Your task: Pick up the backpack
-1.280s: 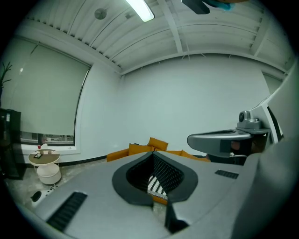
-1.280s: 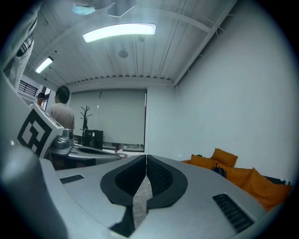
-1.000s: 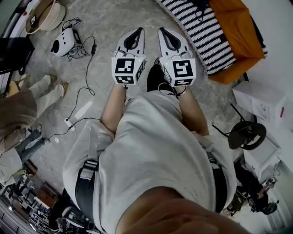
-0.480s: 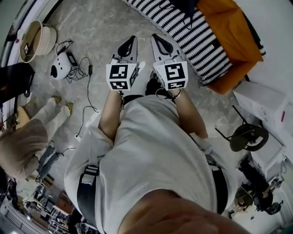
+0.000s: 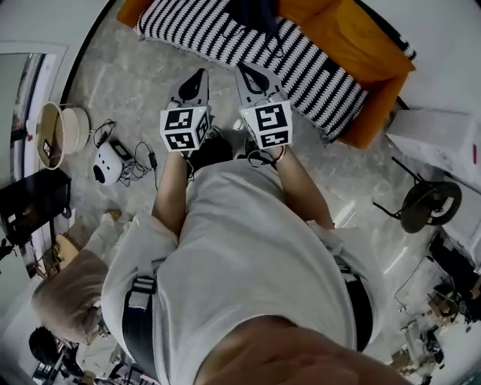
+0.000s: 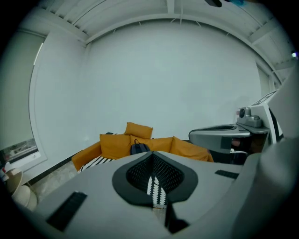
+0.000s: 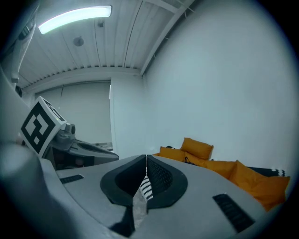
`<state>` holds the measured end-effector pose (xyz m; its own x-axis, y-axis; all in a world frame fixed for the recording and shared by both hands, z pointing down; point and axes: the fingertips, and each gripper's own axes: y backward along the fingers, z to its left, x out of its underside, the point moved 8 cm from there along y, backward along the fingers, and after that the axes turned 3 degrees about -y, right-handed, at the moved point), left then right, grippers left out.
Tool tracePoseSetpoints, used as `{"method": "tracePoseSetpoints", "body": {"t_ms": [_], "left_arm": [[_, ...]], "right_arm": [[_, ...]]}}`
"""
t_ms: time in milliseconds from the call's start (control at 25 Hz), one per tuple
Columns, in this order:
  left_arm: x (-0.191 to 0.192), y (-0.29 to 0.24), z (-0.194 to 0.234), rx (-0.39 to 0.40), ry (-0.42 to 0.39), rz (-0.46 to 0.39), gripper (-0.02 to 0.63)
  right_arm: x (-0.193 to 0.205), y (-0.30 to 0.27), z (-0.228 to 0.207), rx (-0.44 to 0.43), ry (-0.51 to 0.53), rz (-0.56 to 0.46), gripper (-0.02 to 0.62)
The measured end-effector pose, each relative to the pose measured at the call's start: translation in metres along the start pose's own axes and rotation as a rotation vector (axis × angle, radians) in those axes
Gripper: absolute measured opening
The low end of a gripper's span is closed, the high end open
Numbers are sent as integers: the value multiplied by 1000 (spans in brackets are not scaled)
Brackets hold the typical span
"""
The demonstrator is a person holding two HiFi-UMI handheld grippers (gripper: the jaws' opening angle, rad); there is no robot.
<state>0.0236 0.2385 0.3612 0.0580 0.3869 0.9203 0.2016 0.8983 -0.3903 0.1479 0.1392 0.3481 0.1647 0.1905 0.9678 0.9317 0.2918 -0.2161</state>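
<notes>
In the head view, a person in a pale shirt [image 5: 248,263] stands on a grey stone floor [image 5: 113,83] and holds both tools out in front, side by side. The left gripper [image 5: 195,84] and the right gripper [image 5: 250,77] both point toward an orange sofa [image 5: 353,45] covered by a black-and-white striped blanket [image 5: 225,34]. Both are clenched, with nothing in them. A dark shape at the top edge of the sofa [image 5: 255,13] is probably the backpack, though it is cut off there. It is well apart from both grippers. On the floor to the left lie a small white device [image 5: 107,162] with tangled cables [image 5: 143,162] and a round basket [image 5: 60,129]. A black stool [image 5: 430,203] stands to the right.

In the left gripper view, the left gripper [image 6: 152,158] has its jaws pressed together and empty. Beyond them the sofa [image 6: 114,144] stands against a white wall [image 6: 163,79]. The backpack [image 6: 139,148], dark, is upright on the seat against the cushions, and the blanket [image 6: 96,162] lies at the sofa's near end. The right gripper [image 6: 229,135] shows alongside.

In the right gripper view, the right gripper [image 7: 146,159] is likewise closed on nothing. The sofa [image 7: 224,170] runs along the wall to the right. The left gripper [image 7: 79,149] is at the left.
</notes>
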Motion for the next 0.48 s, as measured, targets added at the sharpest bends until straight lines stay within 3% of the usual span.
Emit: {"method": "tracePoseSetpoints", "body": {"t_ms": [200, 480], "left_arm": [[-12, -53, -4, 82, -16, 4, 12], [-25, -122, 49, 151, -29, 19, 12]], "right_arm": [[-3, -16, -40, 82, -15, 16, 38], [-13, -87, -66, 165, -29, 51, 38]]}}
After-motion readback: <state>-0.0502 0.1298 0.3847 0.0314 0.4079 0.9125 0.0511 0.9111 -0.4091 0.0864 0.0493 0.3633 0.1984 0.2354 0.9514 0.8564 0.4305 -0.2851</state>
